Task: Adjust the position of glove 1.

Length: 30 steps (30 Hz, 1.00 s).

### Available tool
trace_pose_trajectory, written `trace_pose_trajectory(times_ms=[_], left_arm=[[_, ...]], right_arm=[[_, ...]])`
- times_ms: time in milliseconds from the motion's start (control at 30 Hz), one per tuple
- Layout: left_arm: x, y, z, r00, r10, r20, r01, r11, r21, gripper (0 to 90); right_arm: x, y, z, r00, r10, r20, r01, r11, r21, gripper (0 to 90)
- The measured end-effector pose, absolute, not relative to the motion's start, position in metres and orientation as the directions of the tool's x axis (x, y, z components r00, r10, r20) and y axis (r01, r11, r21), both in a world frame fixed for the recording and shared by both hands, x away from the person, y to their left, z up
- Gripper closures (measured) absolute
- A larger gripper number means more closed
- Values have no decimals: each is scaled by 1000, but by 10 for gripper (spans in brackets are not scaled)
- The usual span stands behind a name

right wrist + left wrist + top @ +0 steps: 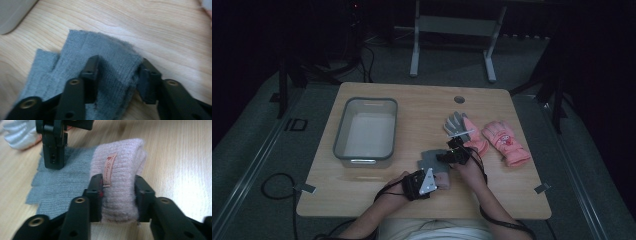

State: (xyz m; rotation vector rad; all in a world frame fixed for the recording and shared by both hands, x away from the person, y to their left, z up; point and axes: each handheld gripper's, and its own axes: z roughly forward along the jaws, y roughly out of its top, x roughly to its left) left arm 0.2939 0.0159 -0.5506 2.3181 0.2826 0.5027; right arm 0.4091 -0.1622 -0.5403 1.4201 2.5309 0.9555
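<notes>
1. Grey knit with a pale pink ribbed cuff: the knitted glove [432, 165] lies flat on the wooden table [412, 102] near the person's edge, between the two grippers.
2. In the left gripper view, the left gripper [118, 197] has its jaws closed in on the pink cuff [120, 182], one jaw on each side just below the small sewn label [109, 170], and the wool bulges between them.
3. In the right gripper view, the right gripper [117, 75] pinches the grey finger end [112, 72] of the same glove, bunching it into a raised fold between narrow jaws.
4. Judging by the knit, the glove is light, soft and floppy; it should stretch and sag rather than hold shape, and a thin pinch may slip.
5. The doubled cuff looks like the firmest hold; the finger end is thinner and wants a deeper bite.
6. Nearby lie a grey plastic bin [366, 131] to the left, and a pink padded glove [506, 142] and another grey-palmed glove [462, 129] to the right.
</notes>
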Motion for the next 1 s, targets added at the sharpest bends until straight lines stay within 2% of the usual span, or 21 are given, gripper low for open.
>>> trace_pose_trajectory(times_ms=[33, 100, 200, 267, 533, 1000], left_arm=[[296, 17, -550, 903, 345, 255, 67, -700, 711, 669], [300, 19, -548, 910, 358, 207, 103, -681, 725, 682], [306, 26, -547, 921, 374, 109, 171, -639, 750, 697], [306, 28, -545, 921, 378, 92, 186, -634, 751, 704], [303, 32, -522, 916, 370, 157, 148, -674, 724, 710], [317, 46, -466, 919, 326, 221, 92, -723, 684, 711]], right_arm=[[410, -162, -540, -570, 786, 240, 747, 374, 550, 694], [409, -160, -538, -591, 773, 232, 732, 392, 557, 735], [404, -159, -534, -621, 754, 215, 702, 414, 579, 753], [402, -159, -530, -639, 738, 218, 685, 416, 598, 756], [393, -157, -500, -696, 688, 206, 616, 424, 663, 758], [395, -156, -453, -709, 679, 192, 555, 369, 746, 758]])
